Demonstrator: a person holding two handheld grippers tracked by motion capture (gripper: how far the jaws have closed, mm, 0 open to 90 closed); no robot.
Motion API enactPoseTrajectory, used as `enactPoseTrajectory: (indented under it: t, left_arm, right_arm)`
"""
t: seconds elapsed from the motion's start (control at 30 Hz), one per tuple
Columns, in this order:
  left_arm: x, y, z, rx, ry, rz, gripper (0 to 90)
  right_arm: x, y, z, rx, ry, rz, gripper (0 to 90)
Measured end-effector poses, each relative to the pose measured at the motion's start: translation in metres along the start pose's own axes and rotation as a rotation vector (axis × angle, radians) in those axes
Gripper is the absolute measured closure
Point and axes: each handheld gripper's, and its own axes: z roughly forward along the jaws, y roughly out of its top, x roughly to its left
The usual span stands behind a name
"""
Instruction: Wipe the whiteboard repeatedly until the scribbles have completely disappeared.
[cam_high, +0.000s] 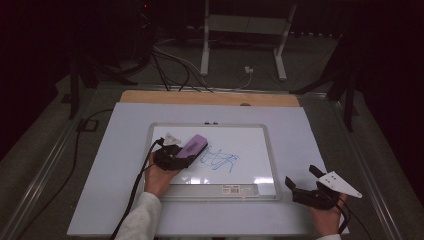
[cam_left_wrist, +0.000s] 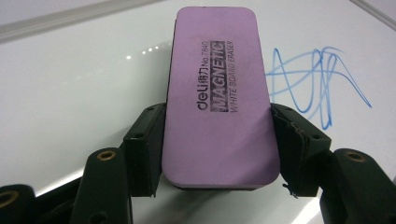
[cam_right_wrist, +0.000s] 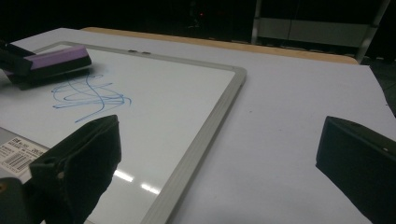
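Gripping the purple eraser (cam_left_wrist: 219, 93) by its long sides, the left gripper (cam_high: 172, 156) brings it toward the blue scribble (cam_high: 220, 160) at three o'clock to wipe it, while the right gripper (cam_high: 306, 181) waits open beside the whiteboard (cam_high: 270, 165).

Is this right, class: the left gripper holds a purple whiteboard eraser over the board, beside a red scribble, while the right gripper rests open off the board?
Not quite. The scribble is blue, not red, as the left gripper view shows. The rest stands: the left gripper clamps the purple eraser over the whiteboard, and the right gripper is open beside it.
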Motion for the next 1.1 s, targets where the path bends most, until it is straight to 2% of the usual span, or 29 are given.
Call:
enactPoseTrajectory:
  t: [0.13,0.3,0.33,0.37,0.4,0.43,0.53,0.73,0.87,1.0,1.1]
  left_arm:
    - [-0.005,-0.003,0.008,0.019,-0.016,0.016,41.7]
    - [-0.006,-0.002,0.009,0.029,-0.03,0.022,41.3]
    - [-0.006,-0.003,0.01,0.035,-0.021,0.028,36.7]
    - [-0.007,-0.003,0.01,0.035,-0.008,0.038,36.7]
    - [-0.008,-0.003,0.01,0.031,0.003,0.042,29.4]
    - [-0.008,-0.001,0.01,0.006,0.005,0.03,27.2]
    - [-0.008,0.003,0.009,-0.008,0.009,0.022,24.4]
    - [-0.01,0.015,0.016,-0.012,0.013,0.02,24.5]
    - [-0.011,0.017,0.025,0.015,0.007,0.023,25.6]
    - [-0.015,0.017,0.029,0.039,0.016,0.04,39.4]
    - [-0.014,0.018,0.029,0.038,0.011,0.03,40.8]
  right_arm:
    - [0.0,0.0,0.0,0.001,0.001,-0.002,0.3]
    - [0.0,0.0,0.0,0.001,0.001,-0.002,0.3]
    - [0.0,0.0,0.0,0.001,0.001,0.0,0.3]
    - [0.0,0.0,0.0,0.001,0.001,0.0,0.3]
    - [0.0,0.0,0.0,0.001,0.002,-0.002,0.3]
    - [0.0,0.0,0.0,0.001,0.002,-0.002,0.3]
    - [0.001,0.0,0.0,0.003,0.002,0.0,0.3]
    - [0.001,0.0,0.0,0.003,0.003,0.0,0.3]
    - [0.0,0.0,0.0,0.002,0.002,-0.001,0.3]
    - [0.0,0.0,0.0,0.002,0.002,0.0,0.3]
    - [0.0,0.0,0.0,0.002,0.002,-0.001,0.3]
